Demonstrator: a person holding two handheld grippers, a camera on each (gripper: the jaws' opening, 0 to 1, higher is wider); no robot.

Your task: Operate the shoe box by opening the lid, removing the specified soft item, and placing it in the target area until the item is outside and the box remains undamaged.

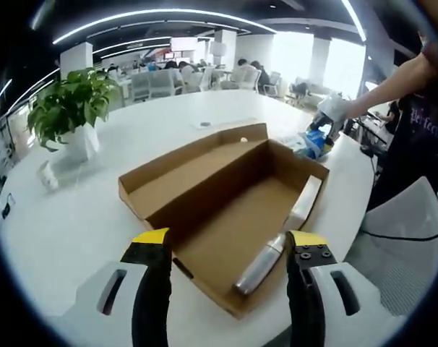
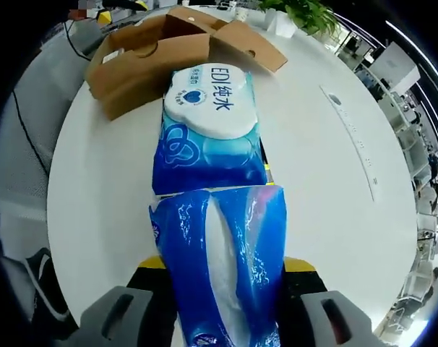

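Left gripper (image 1: 226, 249) jaws spread, box (image 1: 226, 191) open ahead, bottle (image 1: 261, 264) between tips. Right gripper (image 2: 222, 264) pinching pack (image 2: 222, 271); wipes (image 2: 208, 130) ahead.

Both views bright overall, even indoor light. Left gripper view: curved ceiling light strips (image 1: 161, 14) arc across 11 to 1 o'clock, windows (image 1: 335, 61) at 1–2 o'clock blown out white. White counter (image 1: 74, 217) reflects a lot, mild glare, only soft shadows; inside of the shoe box (image 1: 226, 210) slightly darker along its walls. Far office background soft and low in detail. Strong fisheye bending toward the edges, straight lines curve. Right gripper view: counter (image 2: 320, 181) near overexposed, specular sheen on the wipes pack (image 2: 208, 123) and on the blue packet (image 2: 222, 267) at 6 o'clock, which is slightly blurred up close. Edges at 9 o'clock fall dark.
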